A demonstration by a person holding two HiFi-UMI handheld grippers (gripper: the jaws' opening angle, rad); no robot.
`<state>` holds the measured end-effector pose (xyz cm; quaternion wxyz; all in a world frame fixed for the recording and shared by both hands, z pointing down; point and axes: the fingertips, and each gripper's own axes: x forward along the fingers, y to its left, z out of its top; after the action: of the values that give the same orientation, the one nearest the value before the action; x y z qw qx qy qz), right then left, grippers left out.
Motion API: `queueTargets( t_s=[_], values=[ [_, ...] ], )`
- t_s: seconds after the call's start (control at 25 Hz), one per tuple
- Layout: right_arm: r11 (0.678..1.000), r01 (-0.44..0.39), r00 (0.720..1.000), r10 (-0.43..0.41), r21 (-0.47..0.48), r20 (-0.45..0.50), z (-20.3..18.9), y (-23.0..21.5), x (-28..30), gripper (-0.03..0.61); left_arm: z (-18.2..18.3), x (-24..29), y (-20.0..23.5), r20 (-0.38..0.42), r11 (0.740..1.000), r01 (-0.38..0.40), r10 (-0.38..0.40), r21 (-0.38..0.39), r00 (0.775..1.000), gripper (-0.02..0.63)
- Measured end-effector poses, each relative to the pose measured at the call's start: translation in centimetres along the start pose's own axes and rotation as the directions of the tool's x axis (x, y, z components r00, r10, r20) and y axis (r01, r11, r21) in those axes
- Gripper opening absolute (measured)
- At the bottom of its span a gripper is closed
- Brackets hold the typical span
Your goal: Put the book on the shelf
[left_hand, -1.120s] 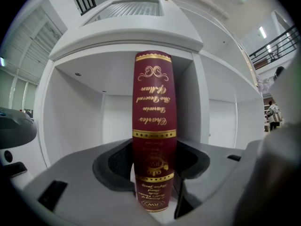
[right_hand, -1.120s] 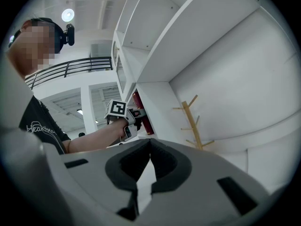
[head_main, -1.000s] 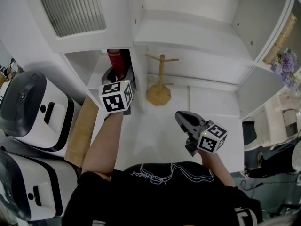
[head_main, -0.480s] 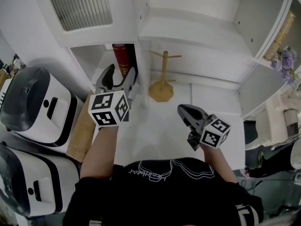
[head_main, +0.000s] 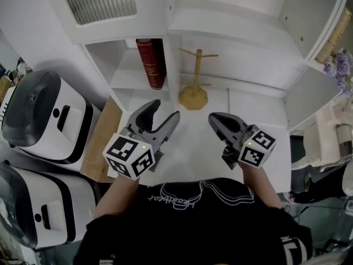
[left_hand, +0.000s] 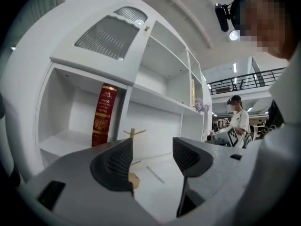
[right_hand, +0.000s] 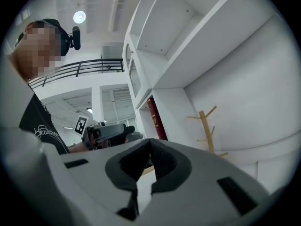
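A dark red book [head_main: 150,62] stands upright in the white shelf's lower left compartment [head_main: 124,79], against its right wall. It also shows as the red book [left_hand: 103,114] and as the book [right_hand: 156,119]. My left gripper [head_main: 164,110] hovers over the white table in front of that compartment, well clear of the book. Its jaws stand wide and are closing slightly, with nothing between them, as seen at the left gripper [left_hand: 152,157]. My right gripper [head_main: 212,117] is beside it to the right, empty, and the right gripper [right_hand: 149,142] has its tips together.
A wooden mug tree [head_main: 194,87] stands on the white table [head_main: 193,148] just right of the book's compartment. Two white-and-black appliances [head_main: 47,115] sit at the left beside a wooden board [head_main: 102,142]. Purple flowers [head_main: 337,68] are on a shelf at the far right.
The left gripper let go of the book, opened, and drew back out of the compartment toward the person. The book stays upright on the shelf. The right gripper barely moved.
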<state>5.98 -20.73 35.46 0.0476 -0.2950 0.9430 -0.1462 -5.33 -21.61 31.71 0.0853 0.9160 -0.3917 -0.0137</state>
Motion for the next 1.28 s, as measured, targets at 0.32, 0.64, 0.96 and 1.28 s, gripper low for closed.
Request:
queueTargets(
  t_s=[0.32,0.64,0.96,1.28],
  values=[
    [0.999,-0.048,0.999,0.048,0.004,-0.012,-0.7,1.3,0.3,0.006,-3.4,-1.5,-1.4,-0.022,0.986,0.08,-0.084,-0.148,0.996,0.081],
    [0.997,-0.07,0.997,0.07,-0.019,-0.028,-1.3,2.2,0.5,0.006,-3.5,-1.4,-2.4,-0.019,0.989,0.094,-0.097,-0.113,0.995,0.005],
    [0.996,-0.086,0.996,0.085,-0.013,-0.036,-1.7,2.5,0.6,0.006,-4.0,-1.3,-2.3,-0.022,0.988,0.089,-0.092,-0.127,0.996,0.005],
    [0.995,-0.1,0.994,0.1,0.011,-0.036,-2.0,2.5,0.9,0.006,-4.5,-1.4,-2.0,-0.037,0.989,0.068,-0.074,-0.132,0.997,0.005]
  ],
)
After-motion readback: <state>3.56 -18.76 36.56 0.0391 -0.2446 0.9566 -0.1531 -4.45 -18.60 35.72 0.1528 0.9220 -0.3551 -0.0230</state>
